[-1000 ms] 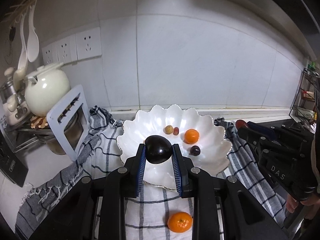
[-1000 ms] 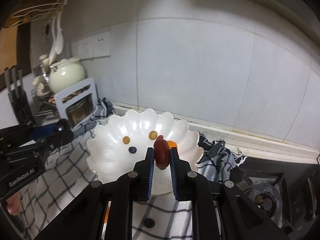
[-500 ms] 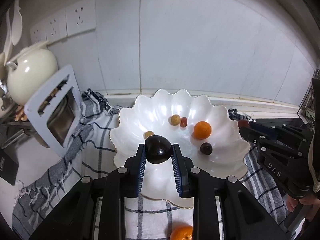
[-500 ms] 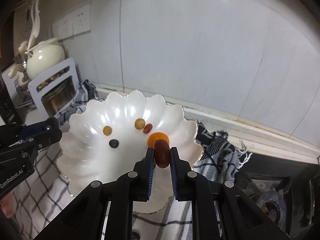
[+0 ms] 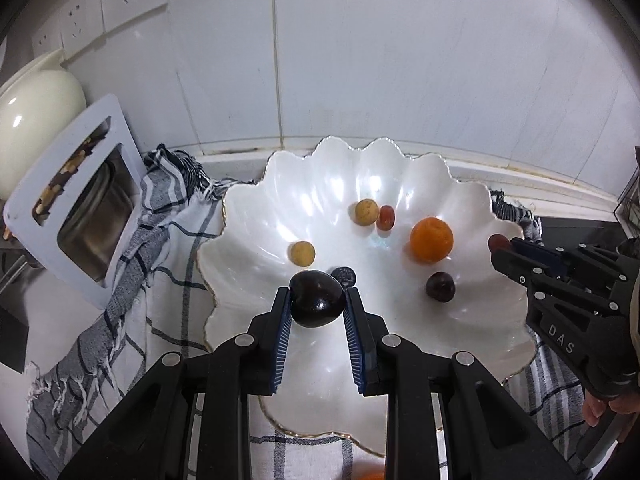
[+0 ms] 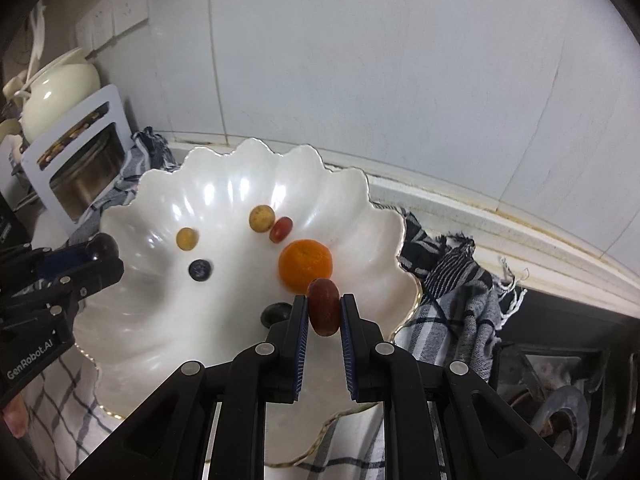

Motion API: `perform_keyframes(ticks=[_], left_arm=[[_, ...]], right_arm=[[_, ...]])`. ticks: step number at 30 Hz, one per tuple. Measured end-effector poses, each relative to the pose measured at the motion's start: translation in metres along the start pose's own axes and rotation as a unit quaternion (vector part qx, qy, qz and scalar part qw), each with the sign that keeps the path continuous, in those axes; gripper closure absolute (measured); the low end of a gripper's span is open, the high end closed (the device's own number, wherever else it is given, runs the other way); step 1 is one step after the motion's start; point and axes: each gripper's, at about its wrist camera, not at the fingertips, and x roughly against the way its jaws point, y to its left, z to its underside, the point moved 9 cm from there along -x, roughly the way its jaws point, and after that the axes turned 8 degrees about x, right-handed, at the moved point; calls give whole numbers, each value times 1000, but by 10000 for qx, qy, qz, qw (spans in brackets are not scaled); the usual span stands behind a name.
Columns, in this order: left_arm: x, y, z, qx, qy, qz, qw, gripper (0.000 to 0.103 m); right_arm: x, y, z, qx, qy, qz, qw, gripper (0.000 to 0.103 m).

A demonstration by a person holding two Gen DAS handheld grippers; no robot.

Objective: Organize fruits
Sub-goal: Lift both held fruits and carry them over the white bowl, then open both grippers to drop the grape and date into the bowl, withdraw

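Left gripper (image 5: 317, 306): clenched on a dark plum (image 5: 317, 304), held over the near left rim of the scalloped white bowl (image 5: 400, 364).

Right gripper (image 6: 324, 312): clenched on an oblong red-brown fruit (image 6: 324, 306), held over the bowl's near right side, just in front of the orange (image 6: 305, 266).

Bowl contents, near to far:
- dark grape (image 5: 440, 286), right of centre; in the right wrist view it is half hidden behind the left finger (image 6: 298, 330).
- blueberry (image 6: 200, 270), clear in the right wrist view; in the left it only peeps from behind the plum.
- orange, right of centre.
- two yellow-tan round fruits, one at left (image 5: 302, 253), one farther back (image 5: 367, 211).
- small red fruit (image 5: 387, 217), touching the farther yellow one.

Checked cloth (image 5: 132, 280): under the bowl, bunched at its far left and right edges.

Left wrist view only: an orange shape at the bottom edge, cut off and blurred, on the cloth before the bowl.

Right wrist view only: stove burner (image 6: 560, 420), beyond the cloth's right edge.

Far left, both views: white slotted stand (image 5: 76, 196) fronting a metal pot; cream teapot (image 6: 60, 88) behind it, cut off in the left view. Wall sockets (image 5: 100, 12) above.
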Motion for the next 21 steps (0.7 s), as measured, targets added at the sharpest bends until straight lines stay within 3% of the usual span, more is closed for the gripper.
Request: perform_keyframes(ticks=[2, 4, 5, 11, 21], left_arm=[[-3, 0, 1, 17, 74, -8, 10000, 75], [-4, 1, 2, 14, 78, -56, 10000, 67], [-3, 1, 2, 9, 66, -73, 10000, 62], [8, -1, 2, 6, 12, -90, 10000, 53], [58, -6, 5, -101, -546, -102, 9984, 47]], right_arm=[[-4, -3, 1, -77, 70, -36, 9999, 79], [-5, -4, 2, -130, 81, -57, 9999, 67], [-5, -5, 2, -127, 66, -26, 9999, 66], [3, -4, 4, -161, -17, -72, 9998, 66], [57, 1, 9, -152, -580, 2, 9982, 66]])
